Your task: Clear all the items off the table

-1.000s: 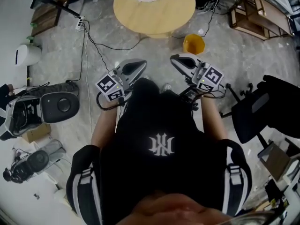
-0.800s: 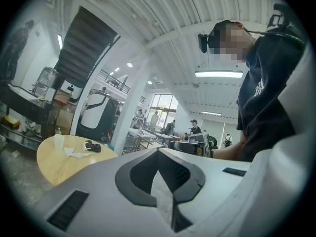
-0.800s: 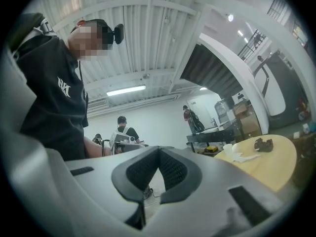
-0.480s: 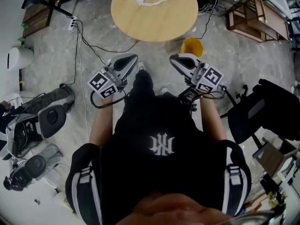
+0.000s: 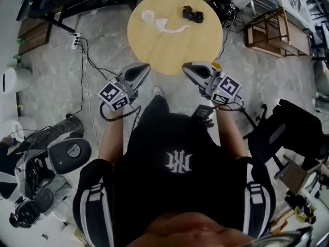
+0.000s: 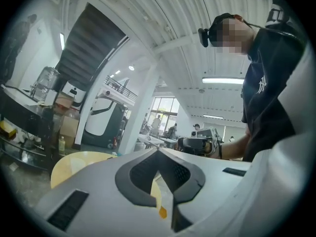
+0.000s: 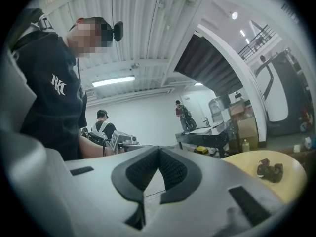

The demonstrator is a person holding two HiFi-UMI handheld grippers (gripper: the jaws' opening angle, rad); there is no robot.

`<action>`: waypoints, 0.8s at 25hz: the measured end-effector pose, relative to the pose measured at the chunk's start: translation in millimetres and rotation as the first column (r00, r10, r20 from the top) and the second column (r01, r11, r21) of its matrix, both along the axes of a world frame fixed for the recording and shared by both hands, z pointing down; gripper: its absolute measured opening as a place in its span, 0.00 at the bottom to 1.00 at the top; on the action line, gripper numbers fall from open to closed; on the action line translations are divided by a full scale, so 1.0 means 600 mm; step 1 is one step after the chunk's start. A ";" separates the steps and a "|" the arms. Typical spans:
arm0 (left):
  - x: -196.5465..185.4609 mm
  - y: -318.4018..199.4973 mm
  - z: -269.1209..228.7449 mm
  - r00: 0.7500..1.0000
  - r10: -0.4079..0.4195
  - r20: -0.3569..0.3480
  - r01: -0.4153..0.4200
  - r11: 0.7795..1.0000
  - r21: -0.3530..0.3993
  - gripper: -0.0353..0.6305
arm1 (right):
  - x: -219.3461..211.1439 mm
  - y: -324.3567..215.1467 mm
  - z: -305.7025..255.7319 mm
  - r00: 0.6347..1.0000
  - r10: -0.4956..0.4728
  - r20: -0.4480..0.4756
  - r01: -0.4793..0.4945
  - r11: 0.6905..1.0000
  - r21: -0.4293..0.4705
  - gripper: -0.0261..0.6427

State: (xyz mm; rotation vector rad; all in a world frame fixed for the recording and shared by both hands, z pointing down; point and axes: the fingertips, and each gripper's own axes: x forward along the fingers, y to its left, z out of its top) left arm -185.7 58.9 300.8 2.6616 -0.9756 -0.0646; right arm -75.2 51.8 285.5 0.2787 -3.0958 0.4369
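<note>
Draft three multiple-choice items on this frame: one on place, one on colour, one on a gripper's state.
1. Where on the round table does the small black object lie?
A) near edge, left
B) far side, right
C) dead centre

2. What colour is the table's top?
A) black
B) red
C) light wood

3. How do the left gripper's jaws stand?
A) shut, nothing between them
B) wide open
C) shut on the black object

Answers:
1. B: the head view shows it on the far right part of the top.
2. C: the top is pale tan in every view.
3. A: the left gripper view shows the jaw tips meeting, with nothing held.
</note>
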 end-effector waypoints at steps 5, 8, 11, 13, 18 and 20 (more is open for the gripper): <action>-0.069 -0.071 0.003 1.000 0.000 -0.017 0.000 1.000 -0.002 0.07 | -0.054 -0.073 -0.012 0.999 0.038 -0.031 -0.037 0.999 0.017 0.04; -0.103 -0.106 0.013 1.000 0.005 -0.022 -0.005 1.000 -0.012 0.07 | -0.078 -0.107 -0.014 0.997 0.065 -0.043 -0.064 0.998 0.012 0.04; -0.128 -0.141 0.033 1.000 0.020 -0.017 -0.021 0.999 -0.028 0.07 | -0.095 -0.137 -0.019 0.995 0.094 -0.043 -0.093 0.996 0.012 0.04; -0.137 -0.164 0.040 1.000 0.021 -0.004 -0.021 0.999 -0.036 0.07 | -0.101 -0.154 -0.018 0.994 0.100 -0.044 -0.100 0.995 0.010 0.04; -0.139 -0.210 0.066 1.000 -0.004 0.012 0.004 0.998 -0.056 0.07 | -0.091 -0.192 0.001 0.995 0.087 -0.045 -0.088 0.996 -0.023 0.04; -0.135 -0.233 0.072 1.000 -0.015 0.019 0.017 0.997 -0.075 0.07 | -0.088 -0.214 0.009 0.997 0.073 -0.034 -0.074 0.996 -0.040 0.04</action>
